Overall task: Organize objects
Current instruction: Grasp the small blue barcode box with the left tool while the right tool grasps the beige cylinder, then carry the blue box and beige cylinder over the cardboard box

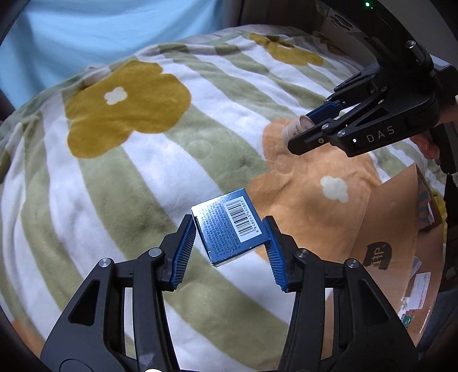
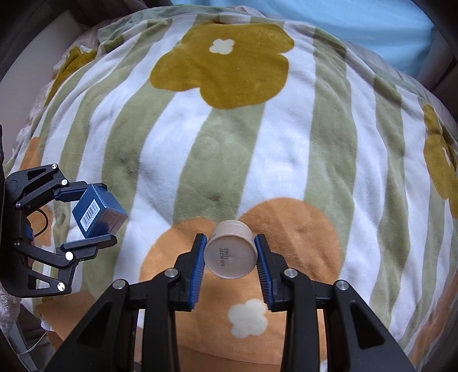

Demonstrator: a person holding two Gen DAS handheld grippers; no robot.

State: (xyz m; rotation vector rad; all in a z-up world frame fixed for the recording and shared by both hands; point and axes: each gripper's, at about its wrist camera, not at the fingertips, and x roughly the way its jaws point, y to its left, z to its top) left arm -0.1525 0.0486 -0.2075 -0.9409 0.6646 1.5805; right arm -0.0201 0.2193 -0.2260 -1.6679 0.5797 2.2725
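My left gripper [image 1: 229, 229] is shut on a small blue box [image 1: 229, 226] with a barcode label, held tilted above the blanket. The same box [image 2: 98, 213] and left gripper [image 2: 100, 211] show at the left of the right wrist view. My right gripper [image 2: 230, 251] is shut on a beige round jar [image 2: 230, 251], its printed bottom facing the camera. In the left wrist view the right gripper [image 1: 303, 126] with the jar [image 1: 296, 126] hovers at the upper right, over an orange flower.
A striped green and white fleece blanket [image 2: 257, 143] with mustard and orange flowers covers the bed. A small white round item [image 2: 232, 17] lies at its far edge. An open cardboard box [image 1: 395, 237] holding packets sits at the right. A light blue sheet [image 1: 114, 31] lies behind.
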